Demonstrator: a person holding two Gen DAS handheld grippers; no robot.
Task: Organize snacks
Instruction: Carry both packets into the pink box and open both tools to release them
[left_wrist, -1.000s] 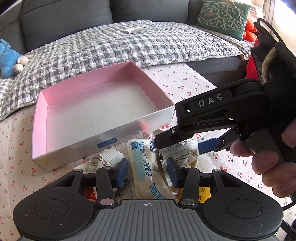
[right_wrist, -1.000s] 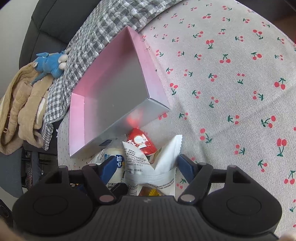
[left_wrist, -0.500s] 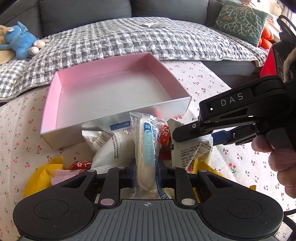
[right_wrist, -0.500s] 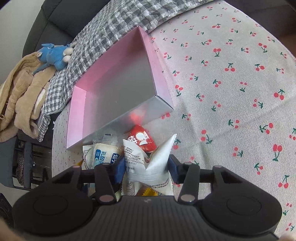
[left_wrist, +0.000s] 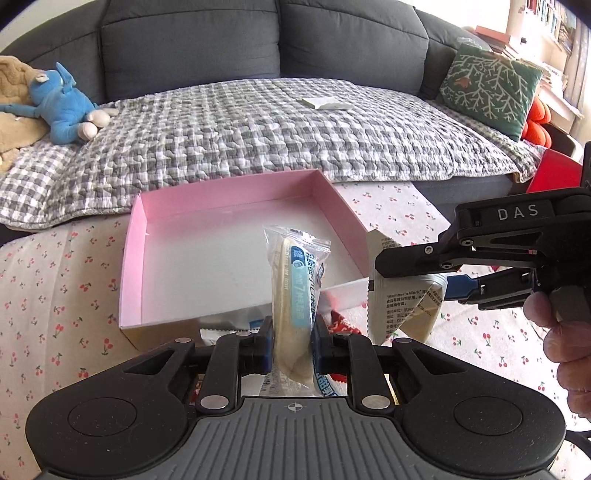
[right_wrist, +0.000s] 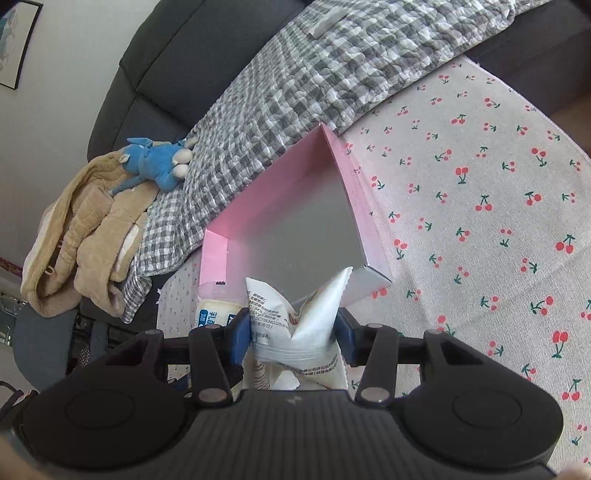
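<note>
A shallow pink box with a grey floor sits open on the cherry-print cloth; it also shows in the right wrist view. My left gripper is shut on a clear bread packet with a blue label, held upright above the box's near edge. My right gripper is shut on a crumpled white snack packet; in the left wrist view that gripper and packet hang at the box's right corner. A red snack and a white packet lie below, mostly hidden.
A grey sofa with a checked blanket stands behind the box. A blue plush toy, a green cushion and a white flat object lie on it. A beige garment lies on the sofa's left end.
Both grippers closed on their packets and lifted them off the pile toward the box. The left wrist view rose, so the pile dropped under the gripper.
</note>
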